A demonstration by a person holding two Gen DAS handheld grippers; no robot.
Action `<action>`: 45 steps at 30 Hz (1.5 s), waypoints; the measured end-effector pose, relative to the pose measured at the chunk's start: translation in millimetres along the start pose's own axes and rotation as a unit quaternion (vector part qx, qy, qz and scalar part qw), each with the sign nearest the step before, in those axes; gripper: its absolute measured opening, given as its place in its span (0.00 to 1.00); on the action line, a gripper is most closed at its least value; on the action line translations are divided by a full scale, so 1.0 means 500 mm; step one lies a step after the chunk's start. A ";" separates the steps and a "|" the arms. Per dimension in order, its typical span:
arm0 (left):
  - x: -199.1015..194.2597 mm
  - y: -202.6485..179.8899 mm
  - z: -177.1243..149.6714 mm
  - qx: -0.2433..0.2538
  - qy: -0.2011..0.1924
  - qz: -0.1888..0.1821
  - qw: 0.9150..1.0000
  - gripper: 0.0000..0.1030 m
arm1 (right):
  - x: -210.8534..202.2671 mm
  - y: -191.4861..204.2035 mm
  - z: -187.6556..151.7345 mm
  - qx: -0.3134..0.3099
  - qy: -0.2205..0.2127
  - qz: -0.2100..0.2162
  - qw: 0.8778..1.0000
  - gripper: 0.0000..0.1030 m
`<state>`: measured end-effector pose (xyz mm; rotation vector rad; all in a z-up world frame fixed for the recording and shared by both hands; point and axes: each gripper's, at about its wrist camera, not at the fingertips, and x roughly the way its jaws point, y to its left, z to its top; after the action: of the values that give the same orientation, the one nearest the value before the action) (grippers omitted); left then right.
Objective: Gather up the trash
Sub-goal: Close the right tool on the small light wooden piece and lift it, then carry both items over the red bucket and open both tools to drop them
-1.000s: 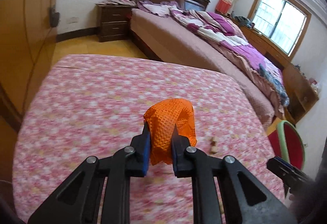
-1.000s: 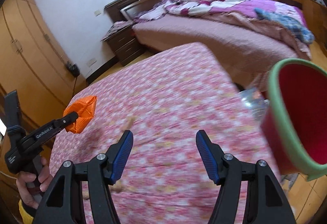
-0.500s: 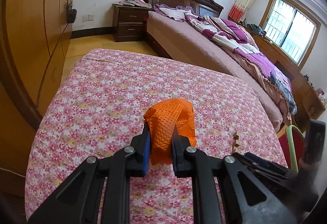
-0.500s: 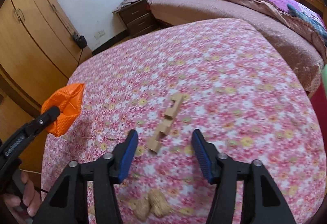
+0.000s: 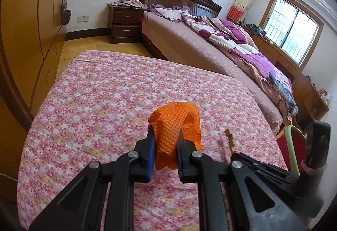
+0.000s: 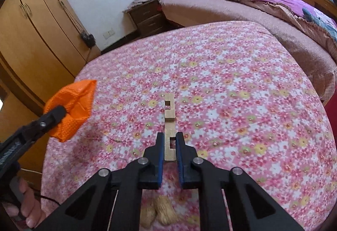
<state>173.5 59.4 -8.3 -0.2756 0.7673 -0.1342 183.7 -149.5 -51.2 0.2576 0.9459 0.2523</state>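
Observation:
My left gripper [image 5: 165,134] is shut on a crumpled orange mesh wrapper [image 5: 177,123] and holds it above the floral-covered bed [image 5: 101,100]. From the right wrist view the same wrapper [image 6: 73,102] hangs at the left, clear of the cover. A notched wooden strip [image 6: 169,113] lies on the cover. My right gripper [image 6: 169,136] has its jaws closing on the strip's near end, and both blue pads touch its sides. The strip's far end [image 5: 230,138] also shows in the left wrist view, just ahead of the right gripper.
Two tan fibrous lumps [image 6: 162,210] lie on the cover under the right gripper. A red bin with a green rim [image 5: 292,142] stands off the bed's right edge. A second bed [image 5: 210,51], a nightstand [image 5: 124,24] and wardrobes [image 5: 31,30] surround it.
The right gripper came in over the bed, dropped toward the wooden strip and closed its jaws around it. The left gripper still holds the orange wrapper and drifted slightly.

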 end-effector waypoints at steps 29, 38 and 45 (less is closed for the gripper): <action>-0.077 -0.260 -0.013 0.087 -0.005 -0.109 0.990 0.16 | -0.401 -0.225 -0.045 0.070 -0.171 -0.069 0.980 0.12; -0.064 -0.404 -0.028 0.142 0.013 -0.147 0.979 0.16 | -0.462 -0.323 -0.072 0.109 -0.195 -0.102 0.969 0.12; -0.023 -0.524 -0.062 0.191 0.035 -0.182 0.964 0.16 | -0.483 -0.423 -0.104 0.160 -0.198 -0.125 0.959 0.12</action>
<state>138.3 -194.4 55.1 -0.0402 0.7388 -0.6360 26.6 -420.6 35.1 0.4622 0.6083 -0.1849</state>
